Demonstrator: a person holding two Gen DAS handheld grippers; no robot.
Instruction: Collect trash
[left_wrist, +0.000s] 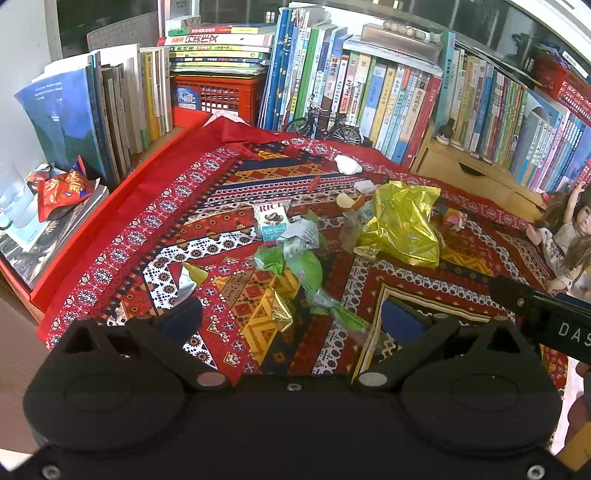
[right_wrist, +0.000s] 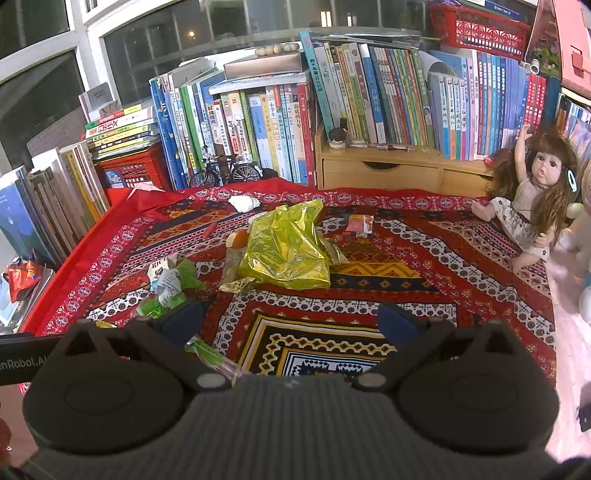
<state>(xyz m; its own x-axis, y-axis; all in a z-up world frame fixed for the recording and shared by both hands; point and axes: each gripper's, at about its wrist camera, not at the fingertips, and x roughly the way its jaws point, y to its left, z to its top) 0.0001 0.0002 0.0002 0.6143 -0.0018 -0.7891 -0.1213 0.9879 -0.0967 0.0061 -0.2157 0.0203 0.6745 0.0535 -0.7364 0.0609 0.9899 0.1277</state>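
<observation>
Trash lies scattered on a red patterned cloth (left_wrist: 155, 229) (right_wrist: 424, 266). A crumpled yellow-gold foil bag (left_wrist: 404, 225) (right_wrist: 286, 247) sits mid-table. Beside it lie a rice cracker box (left_wrist: 271, 219) (right_wrist: 159, 271), green wrappers (left_wrist: 304, 267) (right_wrist: 186, 275), a gold wrapper (left_wrist: 280, 312), a silver-yellow scrap (left_wrist: 190, 278), an orange peel (left_wrist: 351, 201) (right_wrist: 238, 239), a white tissue wad (left_wrist: 347, 164) (right_wrist: 243, 203) and a small pink packet (left_wrist: 454, 218) (right_wrist: 360, 223). My left gripper (left_wrist: 295, 317) hovers open over the gold and green wrappers. My right gripper (right_wrist: 291, 317) is open above bare cloth, holding nothing.
Rows of books (left_wrist: 369, 88) (right_wrist: 388, 96) wall the back and left. A red crate (left_wrist: 218, 96), toy bicycle (left_wrist: 325, 123) (right_wrist: 225, 171), wooden drawer unit (right_wrist: 402, 171) and a doll (right_wrist: 535, 195) border the cloth. A red snack bag (left_wrist: 62, 190) lies off the cloth, left.
</observation>
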